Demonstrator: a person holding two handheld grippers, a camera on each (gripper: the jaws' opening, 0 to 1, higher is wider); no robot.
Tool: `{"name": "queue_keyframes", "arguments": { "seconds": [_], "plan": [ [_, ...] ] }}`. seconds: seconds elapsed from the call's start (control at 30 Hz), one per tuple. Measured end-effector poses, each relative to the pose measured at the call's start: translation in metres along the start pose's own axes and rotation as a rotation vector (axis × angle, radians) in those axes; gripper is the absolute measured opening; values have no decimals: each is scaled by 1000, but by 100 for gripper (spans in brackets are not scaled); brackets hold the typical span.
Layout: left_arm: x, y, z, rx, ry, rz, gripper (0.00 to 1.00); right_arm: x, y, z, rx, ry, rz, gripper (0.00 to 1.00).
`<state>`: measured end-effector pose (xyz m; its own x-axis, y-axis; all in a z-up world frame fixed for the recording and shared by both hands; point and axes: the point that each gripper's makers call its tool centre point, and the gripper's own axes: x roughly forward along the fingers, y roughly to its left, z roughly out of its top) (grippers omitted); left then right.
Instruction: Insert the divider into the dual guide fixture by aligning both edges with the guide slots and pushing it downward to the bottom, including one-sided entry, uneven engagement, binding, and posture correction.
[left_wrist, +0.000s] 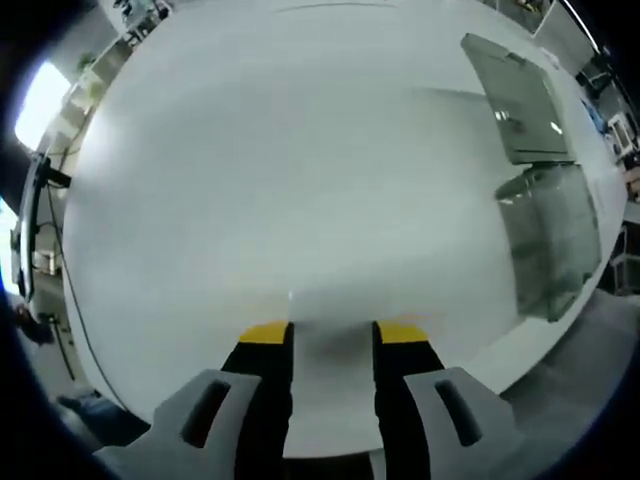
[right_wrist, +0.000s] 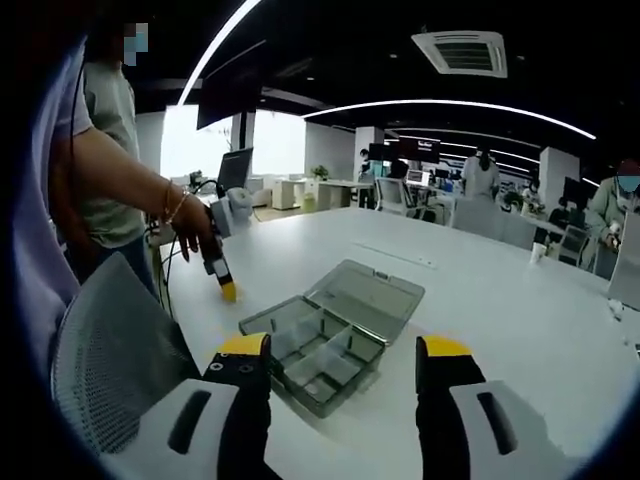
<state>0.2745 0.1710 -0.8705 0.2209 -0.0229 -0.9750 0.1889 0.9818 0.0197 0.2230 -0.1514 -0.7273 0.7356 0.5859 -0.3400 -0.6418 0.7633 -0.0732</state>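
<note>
Left jaws: your left gripper (left_wrist: 332, 335) holds its yellow-tipped jaws parallel with a clear gap, clamping nothing, low over the bare white table (left_wrist: 260, 180).
Right jaws: your right gripper (right_wrist: 345, 350) is spread wide and empty, raised above the table edge.
Fixture: the clear compartment box (right_wrist: 318, 352) sits open just ahead of the right jaws, its lid (right_wrist: 365, 298) folded back flat; in the left gripper view the same box (left_wrist: 550, 240) lies well off to the right.
Divider: you cannot tell a loose divider from the box's own clear walls.
Left gripper seen from the right: it (right_wrist: 222, 276) hangs in the person's hand (right_wrist: 196, 232), apart from the box.
Risk, picking: clear plastic on clear plastic; you may pinch a fixed wall.
Risk, entry: one edge entering first likely tilts the divider and binds it.
Risk, box: it looks light; pushing down unbraced may slide it.
</note>
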Motion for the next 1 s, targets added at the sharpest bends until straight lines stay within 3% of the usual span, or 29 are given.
{"name": "queue_keyframes", "arguments": {
  "seconds": [0.63, 1.0],
  "plan": [
    [-6, 4, 9, 4, -57, -6, 29, 2, 3, -1, 7, 17, 16, 52],
    [-15, 1, 19, 2, -131, -24, 29, 2, 1, -3, 14, 23, 15, 51]
  ]
}}
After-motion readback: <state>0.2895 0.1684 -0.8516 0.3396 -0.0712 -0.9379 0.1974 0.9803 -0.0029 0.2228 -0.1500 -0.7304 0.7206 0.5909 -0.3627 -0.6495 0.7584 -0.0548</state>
